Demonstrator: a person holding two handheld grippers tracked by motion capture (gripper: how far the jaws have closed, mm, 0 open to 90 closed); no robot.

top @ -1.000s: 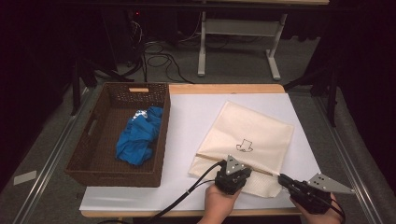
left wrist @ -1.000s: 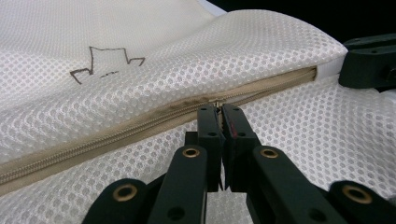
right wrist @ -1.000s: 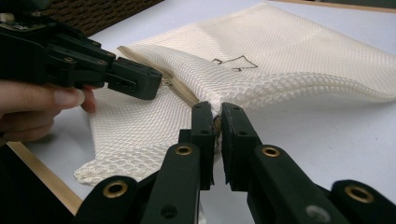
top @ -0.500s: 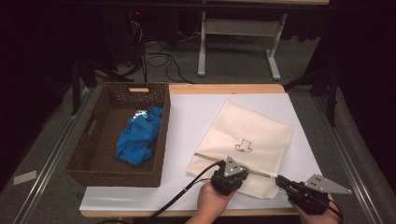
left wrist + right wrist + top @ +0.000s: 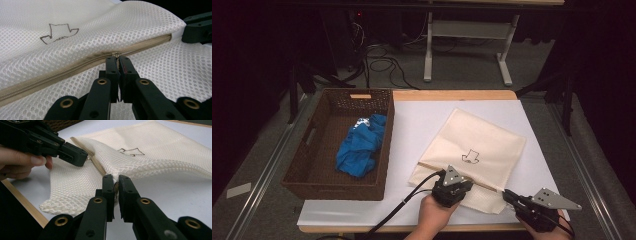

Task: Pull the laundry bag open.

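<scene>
Left gripper (image 5: 117, 58), low centre of its own view, pinches the zipper pull (image 5: 115, 54) of the cream mesh bag (image 5: 472, 150) lying right of centre on the table. Right gripper (image 5: 115, 182) clamps the bag's corner at the zipper's end, likely anchoring the fabric so the zipper can slide.

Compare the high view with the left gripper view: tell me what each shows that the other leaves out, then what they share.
High view alone: the wicker basket with the blue cloth in it, the white table cover, and the hands behind both grippers.
Left gripper view alone: the left gripper shut on the zipper pull, and the fine mesh weave.
Both: the cream mesh bag, its tan zipper, the outline drawing and the right gripper at the zipper's end.
</scene>
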